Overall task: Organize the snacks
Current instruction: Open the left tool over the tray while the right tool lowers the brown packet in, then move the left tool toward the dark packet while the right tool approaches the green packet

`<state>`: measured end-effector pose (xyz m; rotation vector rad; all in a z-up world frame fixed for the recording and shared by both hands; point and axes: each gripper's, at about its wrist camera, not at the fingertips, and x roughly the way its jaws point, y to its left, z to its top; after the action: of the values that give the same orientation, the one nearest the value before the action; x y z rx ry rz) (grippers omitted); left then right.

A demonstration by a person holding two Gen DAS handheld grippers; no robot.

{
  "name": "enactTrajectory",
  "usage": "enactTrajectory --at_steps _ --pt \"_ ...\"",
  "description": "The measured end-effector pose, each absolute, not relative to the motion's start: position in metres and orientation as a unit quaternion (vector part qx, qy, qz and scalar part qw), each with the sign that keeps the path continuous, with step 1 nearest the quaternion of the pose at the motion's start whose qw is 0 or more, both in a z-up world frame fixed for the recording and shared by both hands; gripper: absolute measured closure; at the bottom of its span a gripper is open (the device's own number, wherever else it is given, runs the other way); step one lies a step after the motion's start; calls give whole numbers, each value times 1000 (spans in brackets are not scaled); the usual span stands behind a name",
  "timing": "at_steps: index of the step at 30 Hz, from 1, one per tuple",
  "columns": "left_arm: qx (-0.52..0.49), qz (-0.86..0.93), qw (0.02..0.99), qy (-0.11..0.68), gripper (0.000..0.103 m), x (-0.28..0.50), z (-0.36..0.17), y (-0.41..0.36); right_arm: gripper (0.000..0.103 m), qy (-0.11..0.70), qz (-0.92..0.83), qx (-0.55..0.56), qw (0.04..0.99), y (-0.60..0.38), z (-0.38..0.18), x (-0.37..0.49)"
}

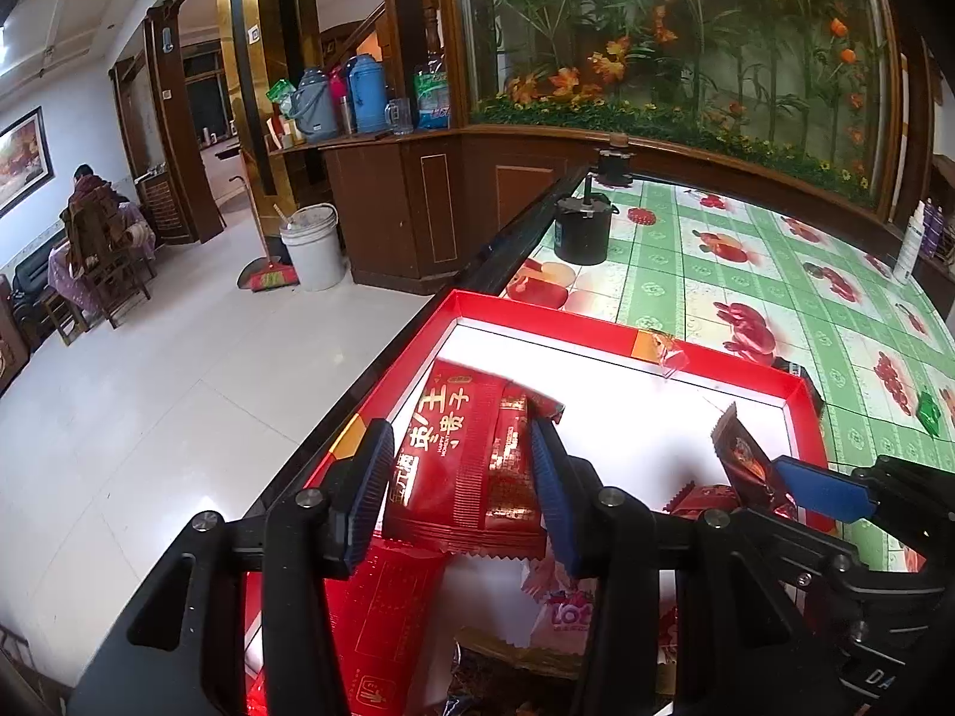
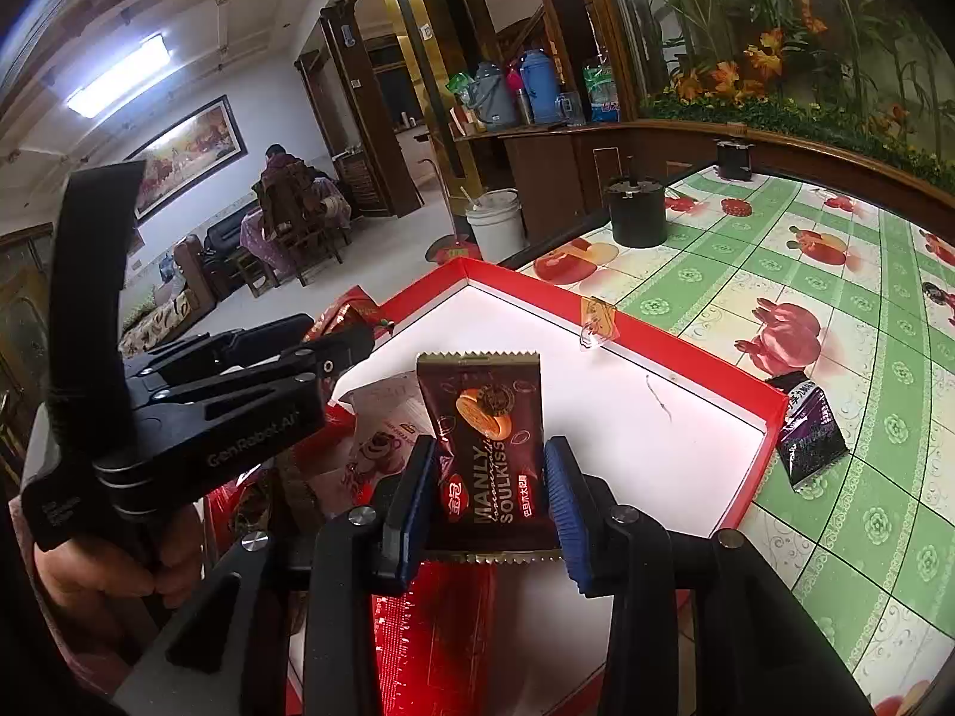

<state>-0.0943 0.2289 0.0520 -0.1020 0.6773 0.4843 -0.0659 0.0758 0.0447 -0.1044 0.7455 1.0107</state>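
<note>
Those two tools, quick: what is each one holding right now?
Left tool: shut on the red snack packet.
Right tool: shut on the brown snack packet.

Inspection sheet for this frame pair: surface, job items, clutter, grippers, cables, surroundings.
Surface: table under a green fruit-print cloth.
Job's things: red box, white inside; snack packets piled at its near end; dark packet outside on the cloth.
Clutter: black pot; clear hook on the box rim.
Grippers: left gripper holds a red packet; right gripper holds a brown packet.
Cables: nothing seen.
Surroundings: white bucket, flasks on a counter, seated person.
</note>
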Motion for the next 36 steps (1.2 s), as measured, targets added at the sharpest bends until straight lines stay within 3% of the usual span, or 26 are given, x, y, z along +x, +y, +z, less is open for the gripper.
enactTrajectory --at_steps 4,11,14,18,23,25,36 --pt "-49 238 912 329 56 -94 52 228 56 347 481 -42 804 74 49 -64" --pt "-50 243 911 330 51 -96 54 227 55 333 475 -16 814 59 62 -57" --pt "-52 243 910 332 41 -97 55 225 55 326 461 6 825 45 70 -46" --pt "-48 242 910 334 40 -97 55 221 48 319 426 47 845 13 80 -24" --pt "-43 235 909 341 29 -97 54 214 46 305 358 97 877 -47 92 6" --pt "-37 231 910 343 29 -97 55 210 42 306 324 115 888 -77 92 19" --pt "16 186 920 344 29 -79 68 165 41 350 152 187 905 -231 67 74"
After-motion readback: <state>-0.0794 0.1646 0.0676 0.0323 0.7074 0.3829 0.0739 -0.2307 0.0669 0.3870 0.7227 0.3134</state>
